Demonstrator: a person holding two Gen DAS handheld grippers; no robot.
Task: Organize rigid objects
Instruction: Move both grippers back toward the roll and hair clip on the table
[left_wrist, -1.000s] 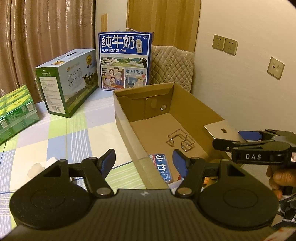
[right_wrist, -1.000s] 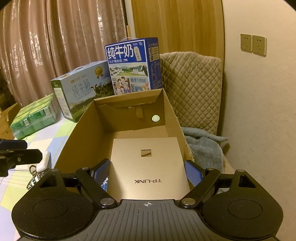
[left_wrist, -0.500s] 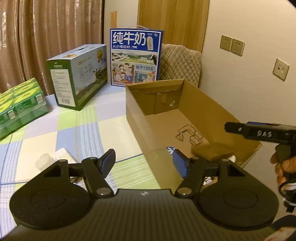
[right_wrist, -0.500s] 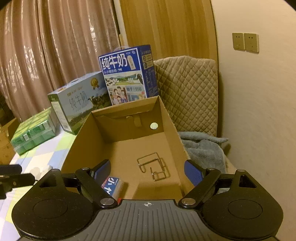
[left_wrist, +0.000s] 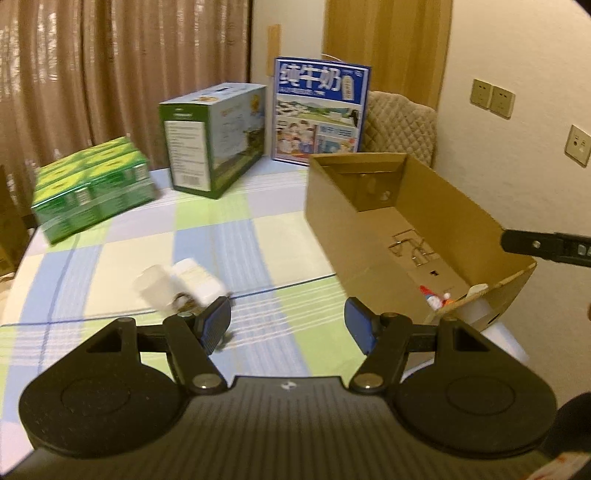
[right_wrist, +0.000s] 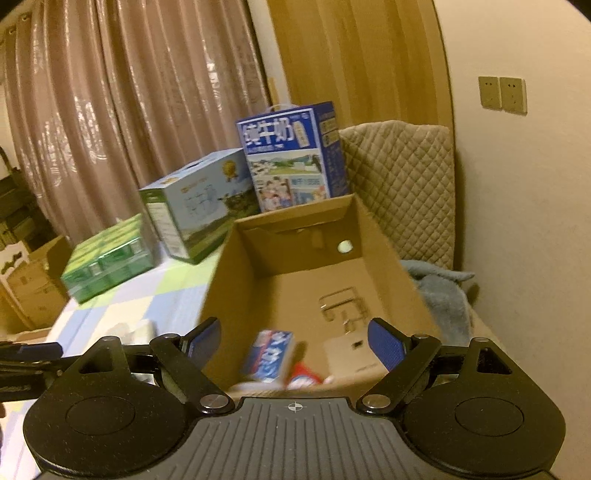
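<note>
An open cardboard box (left_wrist: 332, 206) (right_wrist: 236, 280) stands on the checked tablecloth. Inside it lie a bent wire holder (left_wrist: 413, 247) (right_wrist: 343, 306), a flat gold box (right_wrist: 351, 354), a small blue carton (right_wrist: 269, 354) and a red-and-white item (left_wrist: 434, 299) (right_wrist: 304, 376). White bottles (left_wrist: 181, 282) with a small dark item beside them lie on the table just ahead of my left gripper's left finger. My left gripper (left_wrist: 286, 325) is open and empty above the table. My right gripper (right_wrist: 295, 339) is open and empty over the box's near end; it also shows in the left wrist view (left_wrist: 543, 245).
A green-and-white milk carton case (left_wrist: 214, 140), a blue milk case (left_wrist: 319, 114) and a green shrink-wrapped pack (left_wrist: 92, 184) stand at the table's back. A quilted chair (right_wrist: 402, 192) with a grey cloth (right_wrist: 439, 288) sits right of the box, by the wall.
The right gripper let the gold box go into the cardboard box and pulled back. The left gripper swung left toward the white bottles.
</note>
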